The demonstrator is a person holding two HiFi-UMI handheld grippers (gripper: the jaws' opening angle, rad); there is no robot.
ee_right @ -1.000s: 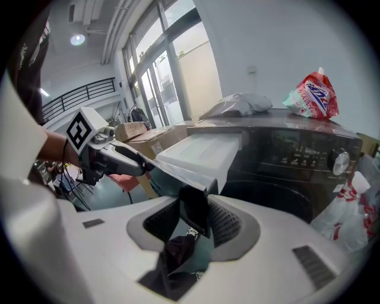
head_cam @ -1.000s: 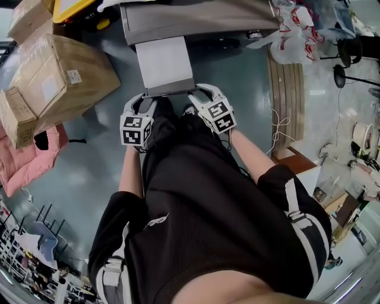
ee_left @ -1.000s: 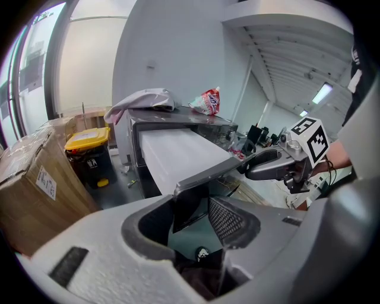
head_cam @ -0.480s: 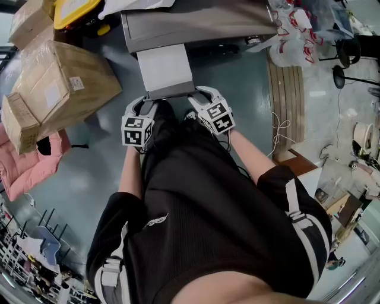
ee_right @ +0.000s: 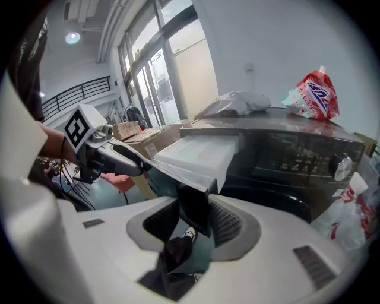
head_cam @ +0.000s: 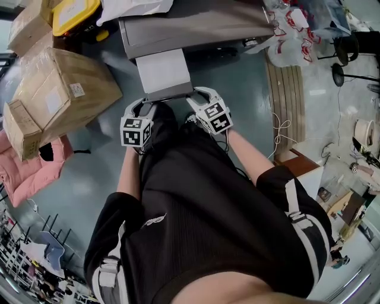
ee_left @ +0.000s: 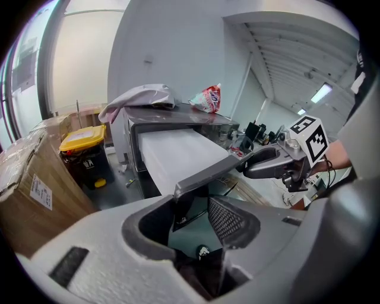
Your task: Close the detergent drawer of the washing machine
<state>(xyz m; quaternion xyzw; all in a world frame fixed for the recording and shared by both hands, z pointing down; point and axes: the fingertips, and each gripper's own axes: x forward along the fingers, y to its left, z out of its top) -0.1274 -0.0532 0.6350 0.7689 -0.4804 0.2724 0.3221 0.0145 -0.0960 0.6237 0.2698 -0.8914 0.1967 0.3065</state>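
The washing machine (head_cam: pixel 196 24) stands at the top of the head view, its white detergent drawer (head_cam: pixel 163 70) pulled out toward me. The drawer's grey front panel (head_cam: pixel 169 91) spans between my two grippers. My left gripper (head_cam: pixel 144 102) straddles the panel's left end (ee_left: pixel 196 178); a gap shows beside the right pad, so it is open. My right gripper (head_cam: pixel 196 95) sits on the panel's right end (ee_right: pixel 195 205), whose dark edge fills the space between both pads. Each gripper shows in the other's view: the right gripper (ee_left: pixel 267 163) and the left gripper (ee_right: pixel 113 157).
Large cardboard boxes (head_cam: pixel 59 89) and a yellow-lidded bin (head_cam: pixel 74 15) stand left of the machine, and pink cloth (head_cam: pixel 29 169) lies lower left. Plastic bags (head_cam: pixel 291 35) and a wooden board (head_cam: pixel 288 89) are on the right. A detergent pouch (ee_right: pixel 314 95) and a cloth (ee_left: pixel 139 98) lie on the machine.
The drawer sticks out less than a second ago: its front panel and both grippers have moved closer to the machine. The grippers stay at the panel's two ends.
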